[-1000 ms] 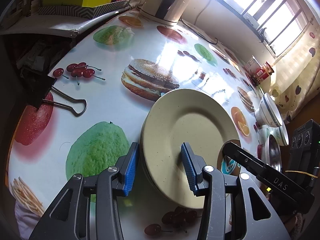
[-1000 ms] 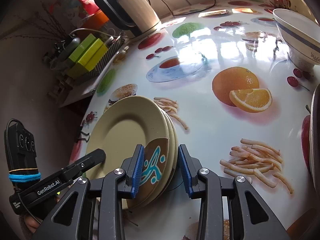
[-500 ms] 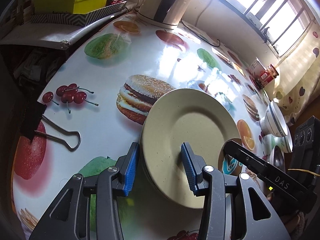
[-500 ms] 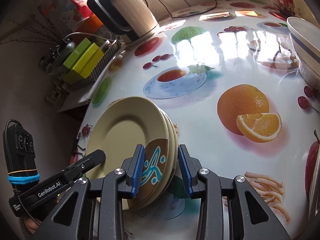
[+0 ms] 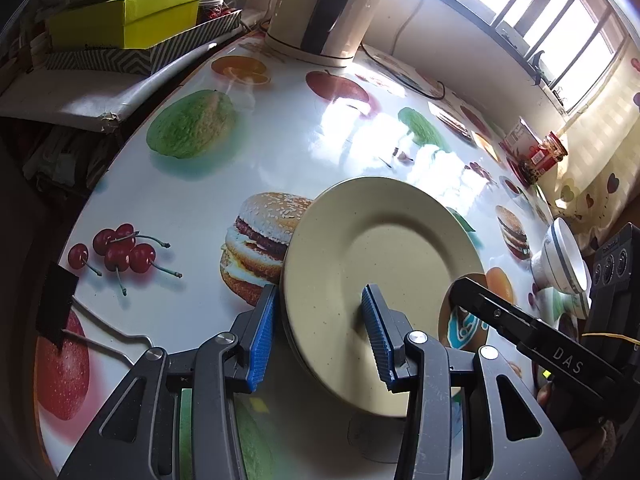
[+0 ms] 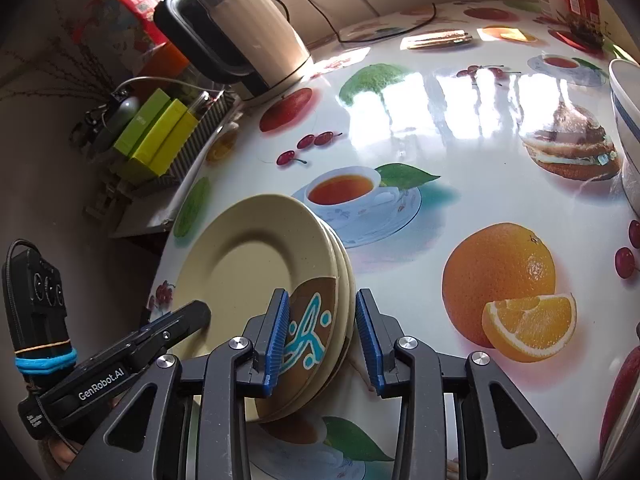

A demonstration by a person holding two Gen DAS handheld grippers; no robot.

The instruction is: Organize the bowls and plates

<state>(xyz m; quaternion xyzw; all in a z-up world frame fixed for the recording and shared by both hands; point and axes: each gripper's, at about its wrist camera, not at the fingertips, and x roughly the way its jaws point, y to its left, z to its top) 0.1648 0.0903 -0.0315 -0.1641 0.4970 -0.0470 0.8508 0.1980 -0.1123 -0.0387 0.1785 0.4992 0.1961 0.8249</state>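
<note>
Plate stack (image 5: pixel 380 264) between both jaws

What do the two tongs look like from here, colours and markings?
Both are black frames with silver pivot screws and ribbed blue pads. The left tongs read "GenRobot.AI", with a blue band and thin black cable on the body. The right tongs read "DAS".

A stack of beige speckled plates (image 5: pixel 380 264) is hanging tilted above the printed tabletop, its rim sitting between the blue pads of the left gripper (image 5: pixel 318 336) on one side and the right gripper (image 6: pixel 322 336) on the opposite side. The top plate is showing a brown patch with a teal-and-white motif (image 6: pixel 308 332) right by the right gripper's inner pad. Off beyond the right gripper, white bowls with blue bands (image 5: pixel 562 258) are sitting nested on the table.
</note>
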